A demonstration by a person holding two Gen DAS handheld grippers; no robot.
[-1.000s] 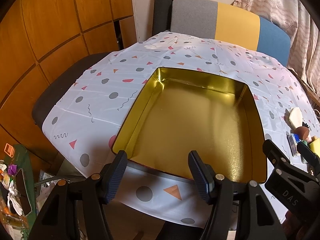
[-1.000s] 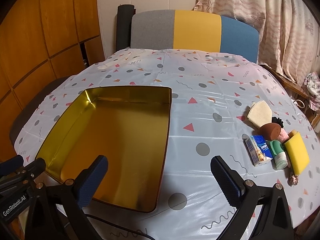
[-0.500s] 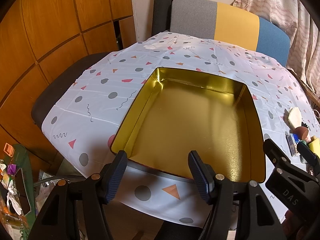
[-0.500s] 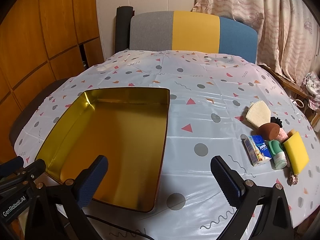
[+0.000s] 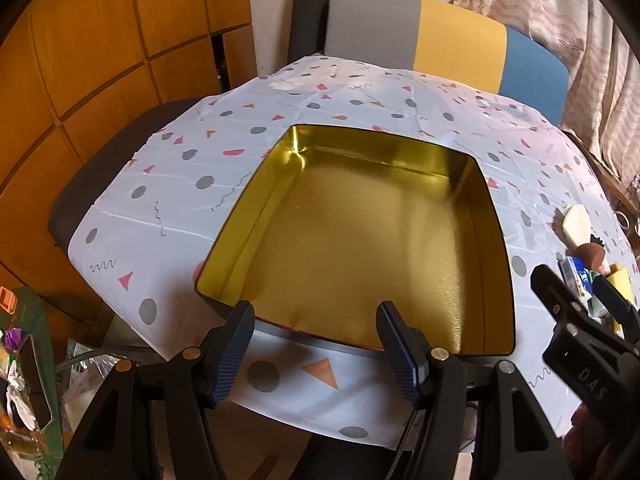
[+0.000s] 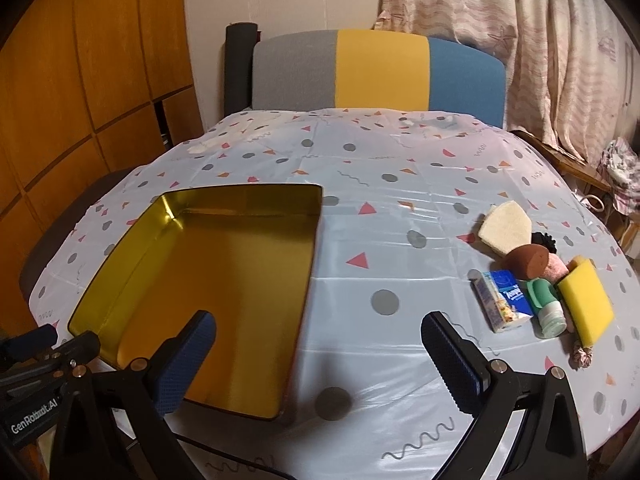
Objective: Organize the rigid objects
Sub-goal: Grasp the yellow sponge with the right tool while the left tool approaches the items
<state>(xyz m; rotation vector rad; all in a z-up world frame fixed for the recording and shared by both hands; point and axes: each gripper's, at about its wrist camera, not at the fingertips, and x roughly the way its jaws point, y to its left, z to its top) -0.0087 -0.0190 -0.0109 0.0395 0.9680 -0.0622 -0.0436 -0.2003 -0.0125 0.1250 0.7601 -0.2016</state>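
An empty gold tin tray (image 5: 496, 216) (image 6: 316, 240) lies on the patterned tablecloth. To its right is a cluster: a blue and white carton (image 6: 504, 300), a green bottle (image 6: 546, 308), a yellow sponge (image 6: 586, 306), a brown egg-shaped thing (image 6: 528, 260), a cream pad (image 6: 506, 230) and a pink item (image 6: 556, 270). My left gripper (image 5: 316, 348) is open and empty at the tray's near edge. My right gripper (image 6: 320, 352) is open and empty, over the table's near edge, left of the cluster.
A grey, yellow and blue chair back (image 6: 380, 72) stands behind the table. Wooden panels (image 5: 80, 60) line the left wall and curtains (image 6: 540, 40) hang at right. Clutter (image 5: 20, 380) lies on the floor at the left.
Both views drift slightly; the right gripper has edged a little forward and up. Both grippers stay open and nothing on the table has moved.
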